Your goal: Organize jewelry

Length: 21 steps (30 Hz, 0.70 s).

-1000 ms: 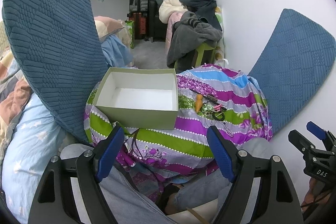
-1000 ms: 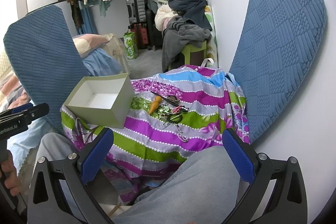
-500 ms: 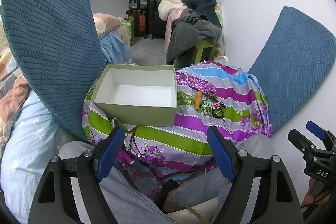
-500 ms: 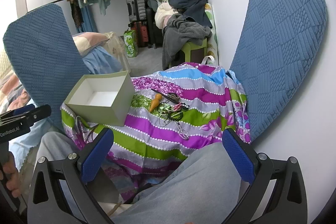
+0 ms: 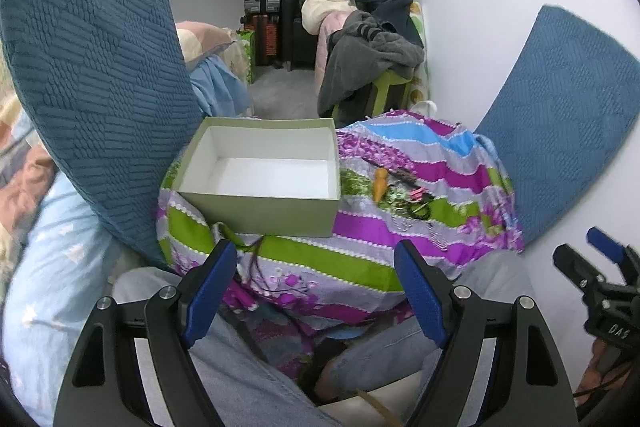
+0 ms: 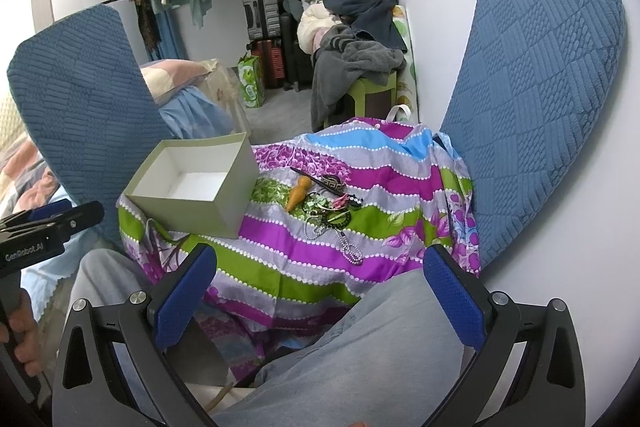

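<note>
Ahead of both our tongs, the striped cloth [image 6: 360, 195] in purple, green and blue covers the desk, with a blue quilted cushion [image 5: 92, 67] rising to the left of it and another [image 6: 532, 99] leaning on the wall to the right. Our grey trouser legs [image 6: 360, 347] lie under the tongs.

On the cloth, straight ahead of the left tongs [image 5: 316, 291], sits the pale green box [image 5: 264, 175], lid off, its white inside holding nothing we can see. From the right tongs [image 6: 320, 291] the box lies ahead and to the left.

The jewelry pile [image 6: 332, 211] lies on the cloth just right of the box, apart from it and directly ahead of the right tongs: an orange carrot-shaped piece [image 6: 298, 193] nearest the box, a dark hairpin [image 6: 320, 181] beyond it, tangled bangles and pink bits, and a beaded chain [image 6: 348, 243] trailing toward us.

Both tongs hang released, blue pads spread wide, gripping nothing and well short of the cloth.
</note>
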Motion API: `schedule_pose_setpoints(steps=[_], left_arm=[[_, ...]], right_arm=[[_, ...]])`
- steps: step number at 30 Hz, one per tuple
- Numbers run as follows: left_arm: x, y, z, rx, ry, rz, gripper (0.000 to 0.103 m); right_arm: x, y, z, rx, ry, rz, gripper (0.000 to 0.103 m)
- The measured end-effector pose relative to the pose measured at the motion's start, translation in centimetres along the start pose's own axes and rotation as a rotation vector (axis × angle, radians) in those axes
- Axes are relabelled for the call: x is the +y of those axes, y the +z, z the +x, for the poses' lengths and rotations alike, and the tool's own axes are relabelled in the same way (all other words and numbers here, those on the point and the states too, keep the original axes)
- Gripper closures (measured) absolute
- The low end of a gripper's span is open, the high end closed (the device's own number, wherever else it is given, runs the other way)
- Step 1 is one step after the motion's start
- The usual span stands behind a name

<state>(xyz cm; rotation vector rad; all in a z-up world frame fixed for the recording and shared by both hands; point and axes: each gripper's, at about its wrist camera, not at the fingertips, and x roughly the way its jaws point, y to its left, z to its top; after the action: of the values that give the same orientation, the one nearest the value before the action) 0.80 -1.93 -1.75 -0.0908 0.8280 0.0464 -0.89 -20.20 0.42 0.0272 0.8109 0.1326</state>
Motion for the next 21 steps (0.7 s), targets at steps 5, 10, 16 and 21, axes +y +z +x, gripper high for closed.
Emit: schedule_pose_setpoints(steps=[5,10,16,21], left_arm=[[-0.2,0.0,0.1,0.002,-0.008,0.008,0.022],[0.2,0.4,0.9,0.012,-0.008,0.004,0.022],[1.0,1.0,1.6,0.017,-0.001,-0.007,0.022],[0.9,1.5,2.9,0.036,-0.013,-0.013,0.022]], right_arm=[[0.0,0.1,0.1,-0.004,0.006,0.001,0.000],[-0.1,0.2,0.5,-0.003,0.014,0.002,0.000],[-0.3,0.8,1.2,-0.010,0.024,0.006,0.000],[-0.9,1.4,2.3,-0.002,0.029,0.012,0.000]])
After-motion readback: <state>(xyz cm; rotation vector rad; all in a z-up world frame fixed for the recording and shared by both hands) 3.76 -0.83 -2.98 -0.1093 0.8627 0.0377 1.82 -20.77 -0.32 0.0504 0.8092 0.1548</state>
